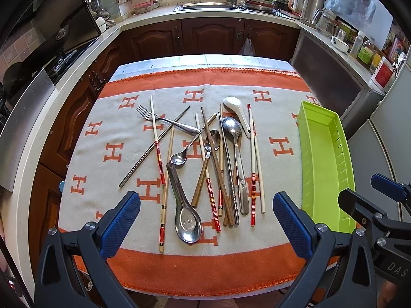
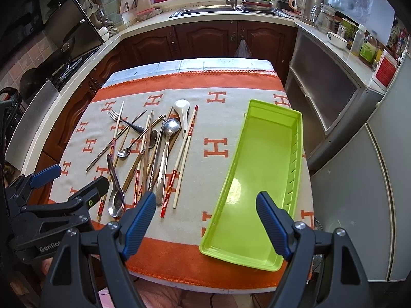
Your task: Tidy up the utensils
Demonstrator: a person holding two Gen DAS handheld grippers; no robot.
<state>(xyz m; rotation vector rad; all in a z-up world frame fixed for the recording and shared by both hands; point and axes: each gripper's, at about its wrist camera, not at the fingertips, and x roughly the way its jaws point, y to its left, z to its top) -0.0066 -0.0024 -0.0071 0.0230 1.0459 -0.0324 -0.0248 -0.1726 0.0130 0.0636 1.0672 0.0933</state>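
The left gripper (image 1: 206, 220) is spread wide with nothing between its blue pads, hovering over the near edge of the table. Just ahead of it, at twelve o'clock, lies the bowl of a steel soup spoon (image 1: 183, 209), handle running away from the camera. The right gripper (image 2: 206, 222) is equally wide and empty, held over the near end of the green tray (image 2: 259, 169), whose floor is bare; slots line its right wall.

From the left wrist view, the tray sits at three o'clock of the utensil pile, apart from it. The pile itself is a loose tangle on the orange and grey cloth (image 1: 102, 133). A fork (image 1: 164, 120) lies at about eleven o'clock, its handle crossing a white chopstick with red bands (image 1: 157, 141) and a metal chopstick (image 1: 154, 151). A small teaspoon (image 1: 185, 152) rests near the centre, bowl towards the camera. A large steel spoon (image 1: 236, 154) lies at one o'clock, bowl far, with a white ceramic spoon (image 1: 237, 114) just beyond it, the two perhaps touching, though the overlap is hard to read. Brown wooden chopsticks (image 1: 213, 159) cross one another through the middle, and a white pair with red bands (image 1: 255, 164) lies along the right fringe of the pile, nearest the tray.

Behind the table, at twelve o'clock, a sink (image 1: 205, 6) sits in the counter.
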